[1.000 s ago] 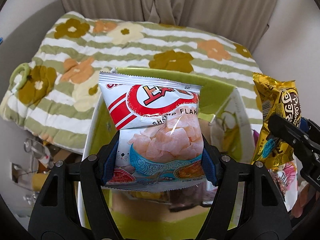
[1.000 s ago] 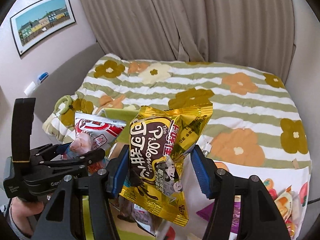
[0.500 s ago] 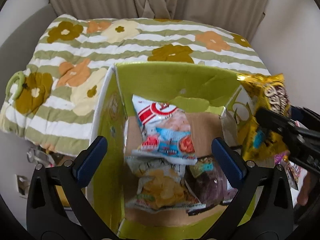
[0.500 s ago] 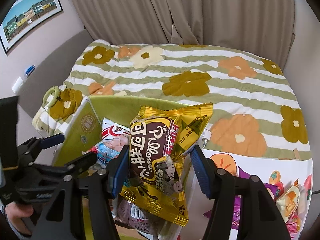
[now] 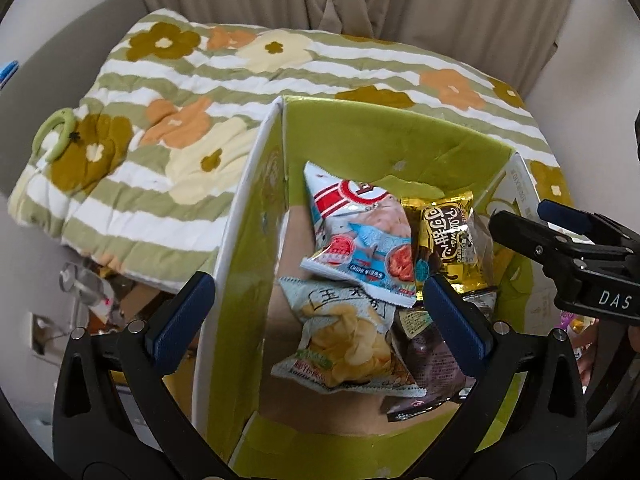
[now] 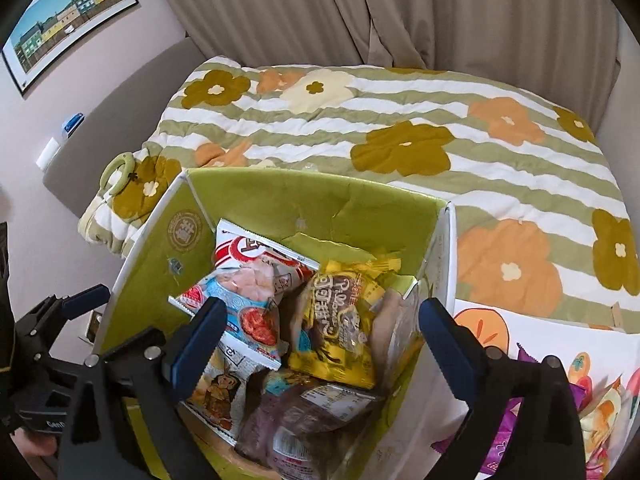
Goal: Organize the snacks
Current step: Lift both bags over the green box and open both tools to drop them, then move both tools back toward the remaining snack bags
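A green cardboard box holds several snack bags. A red, white and blue shrimp flakes bag lies on top, beside a gold Pillows bag. A pale chips bag and a dark purple bag lie below them. My left gripper is open and empty above the box's left side. My right gripper is open and empty above the box; it also shows at the right in the left wrist view.
The box sits at the foot of a bed with a green striped flower quilt. More snack packets lie on a patterned cloth to the right. Curtains hang behind the bed.
My left gripper opened and dropped the shrimp flakes bag into the box. My right gripper then opened and the gold bag fell in beside it. Both grippers now hover empty.
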{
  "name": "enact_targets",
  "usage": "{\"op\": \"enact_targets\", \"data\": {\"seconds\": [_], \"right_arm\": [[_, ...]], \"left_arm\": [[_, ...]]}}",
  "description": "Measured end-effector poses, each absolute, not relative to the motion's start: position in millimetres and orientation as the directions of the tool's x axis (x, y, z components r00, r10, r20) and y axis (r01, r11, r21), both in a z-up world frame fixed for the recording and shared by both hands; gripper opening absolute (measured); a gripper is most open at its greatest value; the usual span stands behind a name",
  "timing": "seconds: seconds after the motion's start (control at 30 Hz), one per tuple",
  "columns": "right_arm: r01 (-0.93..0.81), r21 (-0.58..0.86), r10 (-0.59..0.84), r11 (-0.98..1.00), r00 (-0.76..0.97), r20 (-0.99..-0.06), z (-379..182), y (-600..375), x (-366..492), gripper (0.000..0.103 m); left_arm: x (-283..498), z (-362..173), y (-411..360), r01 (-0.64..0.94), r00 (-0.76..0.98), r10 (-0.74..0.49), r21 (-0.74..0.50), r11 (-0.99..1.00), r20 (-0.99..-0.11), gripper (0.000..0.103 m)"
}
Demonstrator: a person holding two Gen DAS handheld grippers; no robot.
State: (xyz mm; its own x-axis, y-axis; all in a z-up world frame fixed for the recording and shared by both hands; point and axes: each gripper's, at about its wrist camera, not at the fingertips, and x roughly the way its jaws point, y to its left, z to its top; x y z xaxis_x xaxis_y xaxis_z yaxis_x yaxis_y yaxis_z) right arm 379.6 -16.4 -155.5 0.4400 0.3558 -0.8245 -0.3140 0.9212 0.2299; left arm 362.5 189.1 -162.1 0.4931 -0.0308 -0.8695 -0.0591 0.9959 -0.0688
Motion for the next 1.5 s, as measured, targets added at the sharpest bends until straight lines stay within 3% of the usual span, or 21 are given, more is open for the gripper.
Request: {"op": "enact_targets", "data": {"seconds": [0.23, 0.8, 1.2, 1.5], "right_arm": [[-0.311, 0.235, 0.359, 0.921, 0.442, -0.822, -153.4, -24.0, 363.9, 0.096], [-0.238, 0.208, 0.310, 0.949, 0.570, -0.761, -90.0, -48.1, 296.6, 0.096], [-0.134, 0.191, 0.231, 0.972, 0.663, -0.712, -57.7, -128.7, 229.0, 0.096], [-0.126, 0.124, 0.176, 0.984, 0.688, -0.704, -52.4, -212.9, 169.3, 0.096]], "left_arm": [[349.5, -155.3, 183.5, -0.061, 0.502, -0.029, -0.069, 0.996, -0.864, 0.103], [297.4, -92.3, 160.2, 0.017, 0.608, -0.059, -0.061, 0.998, -0.792, 0.103], [241.6, -73.1, 80.2, 0.118, 0.654, -0.166, -0.117, 0.986, -0.738, 0.103], [192.1, -73.4, -2.2, 0.105, 0.685, -0.155, -0.115, 0.988, -0.712, 0.103]]}}
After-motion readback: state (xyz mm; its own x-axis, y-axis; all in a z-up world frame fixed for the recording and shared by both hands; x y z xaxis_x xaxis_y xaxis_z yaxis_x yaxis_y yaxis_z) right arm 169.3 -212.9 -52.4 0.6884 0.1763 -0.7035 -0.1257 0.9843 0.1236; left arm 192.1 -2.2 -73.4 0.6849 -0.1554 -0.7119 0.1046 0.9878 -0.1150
